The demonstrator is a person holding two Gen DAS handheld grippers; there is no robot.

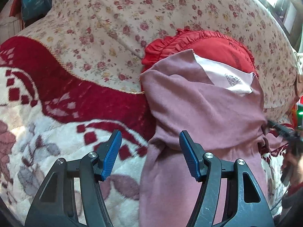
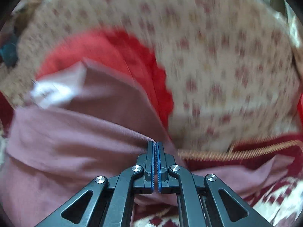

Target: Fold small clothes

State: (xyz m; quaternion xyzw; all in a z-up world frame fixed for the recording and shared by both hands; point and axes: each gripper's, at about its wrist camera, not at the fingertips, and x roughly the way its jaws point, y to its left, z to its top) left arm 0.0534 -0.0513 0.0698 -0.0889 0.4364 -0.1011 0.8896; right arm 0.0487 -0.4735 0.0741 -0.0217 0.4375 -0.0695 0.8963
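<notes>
A dusty pink garment [image 1: 204, 109] lies on the bed, its lighter inside with a printed label [image 1: 232, 79] showing at the top. It partly covers a red ruffled garment [image 1: 212, 45]. My left gripper [image 1: 150, 143] is open and empty, its right finger over the pink cloth's left edge. My right gripper [image 2: 155, 145] is shut on a fold of the pink garment [image 2: 75, 132] and shows at the right edge of the left wrist view [image 1: 284, 130]. The right wrist view is blurred; the red garment [image 2: 121, 54] lies beyond.
A cream floral sheet [image 1: 132, 19] covers the far part of the bed. A red and white fleece blanket [image 1: 47, 113] lies at the near left. A blue item [image 1: 35, 1] sits at the far left corner.
</notes>
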